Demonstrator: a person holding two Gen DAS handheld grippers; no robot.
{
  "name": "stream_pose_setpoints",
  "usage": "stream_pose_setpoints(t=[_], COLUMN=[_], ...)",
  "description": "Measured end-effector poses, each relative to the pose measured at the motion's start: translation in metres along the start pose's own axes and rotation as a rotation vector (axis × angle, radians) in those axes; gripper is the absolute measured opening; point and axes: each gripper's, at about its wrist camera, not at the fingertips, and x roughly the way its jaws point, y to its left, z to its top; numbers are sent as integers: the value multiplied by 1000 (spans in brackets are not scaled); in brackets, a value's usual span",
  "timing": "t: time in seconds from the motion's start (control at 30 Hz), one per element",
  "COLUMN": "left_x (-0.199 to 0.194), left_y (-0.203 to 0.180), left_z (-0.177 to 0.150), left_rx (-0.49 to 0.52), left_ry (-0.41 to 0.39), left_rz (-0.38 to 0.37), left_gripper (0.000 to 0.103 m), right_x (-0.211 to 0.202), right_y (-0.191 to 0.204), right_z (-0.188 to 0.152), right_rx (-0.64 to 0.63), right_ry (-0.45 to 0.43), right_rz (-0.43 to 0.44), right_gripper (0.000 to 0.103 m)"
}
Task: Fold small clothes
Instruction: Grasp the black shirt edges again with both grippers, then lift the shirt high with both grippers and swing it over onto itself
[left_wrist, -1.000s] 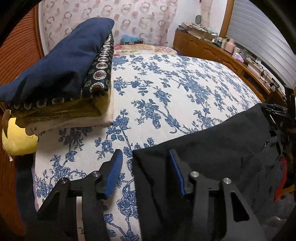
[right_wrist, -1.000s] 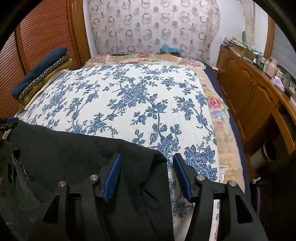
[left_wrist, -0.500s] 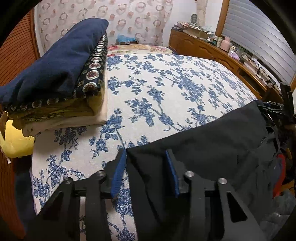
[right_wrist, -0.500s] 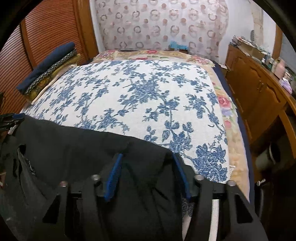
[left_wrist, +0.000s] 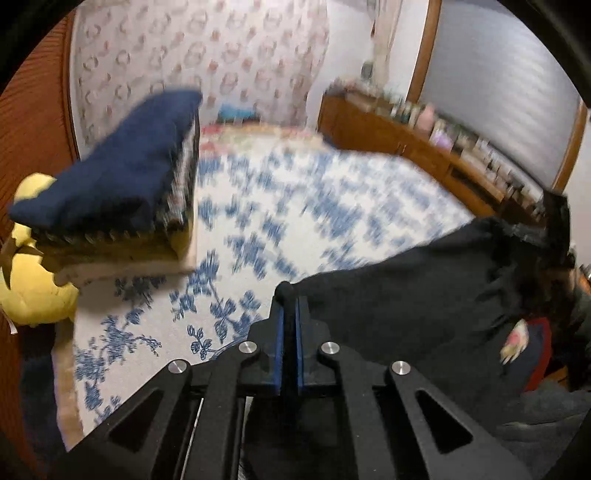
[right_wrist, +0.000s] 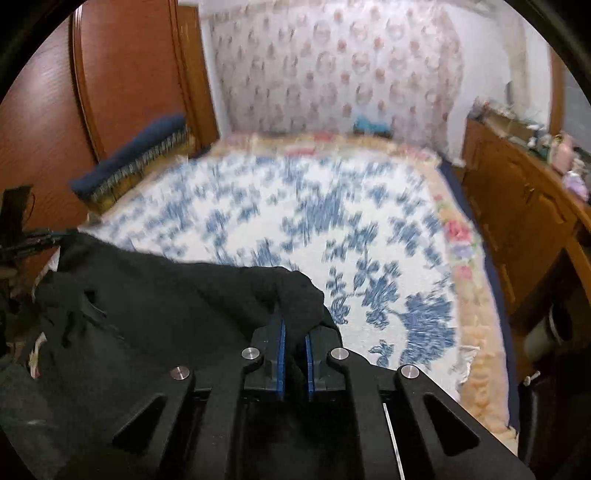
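Note:
A black garment (left_wrist: 424, 295) lies over the near edge of the bed, stretched between both grippers. My left gripper (left_wrist: 289, 299) is shut on its left corner, a small fold of black cloth poking out past the blue pads (left_wrist: 279, 343). In the right wrist view the same black garment (right_wrist: 166, 295) bunches up at its right corner, where my right gripper (right_wrist: 294, 325) is shut on it between the blue pads (right_wrist: 281, 354). Both corners are lifted off the blue-flowered bedspread (right_wrist: 295, 221).
A stack of folded clothes (left_wrist: 122, 184) topped by a navy piece sits at the bed's left side, a yellow soft toy (left_wrist: 33, 280) beside it. A wooden dresser (right_wrist: 524, 206) with small items runs along the right. A wooden wardrobe (right_wrist: 122, 81) stands on the left.
Both grippers have closed from open onto the garment's two near corners. They have since lifted and moved forward with the cloth; the view is motion-blurred.

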Motion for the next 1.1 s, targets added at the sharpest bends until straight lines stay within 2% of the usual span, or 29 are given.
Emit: stream_pose_setpoints(t=[0.13, 0.3, 0.5, 0.87, 0.97, 1.1], left_x=[-43, -81, -120, -179, -191, -208], left_y=[-12, -27, -49, -66, -73, -77], left_z=[9, 30, 52, 94, 114, 138], left_rx=[8, 41, 93, 171, 224, 246], left_ry=[-107, -218, -335, -484, -508, -559], left_rz=[-11, -27, -53, -125, -93, -59], left_gripper=[6, 6, 5, 6, 6, 5], right_x=[-59, -119, -181, -256, -267, -281], right_y=[14, 32, 40, 54, 58, 71], right_z=[-2, 10, 25, 40, 49, 65], right_rx=[14, -41, -48, -76, -92, -150], right_ry=[-137, -216, -321, -485, -517, -568], right_rz=[15, -11, -30, -18, -45, -72], right_gripper=[7, 7, 7, 7, 7, 7])
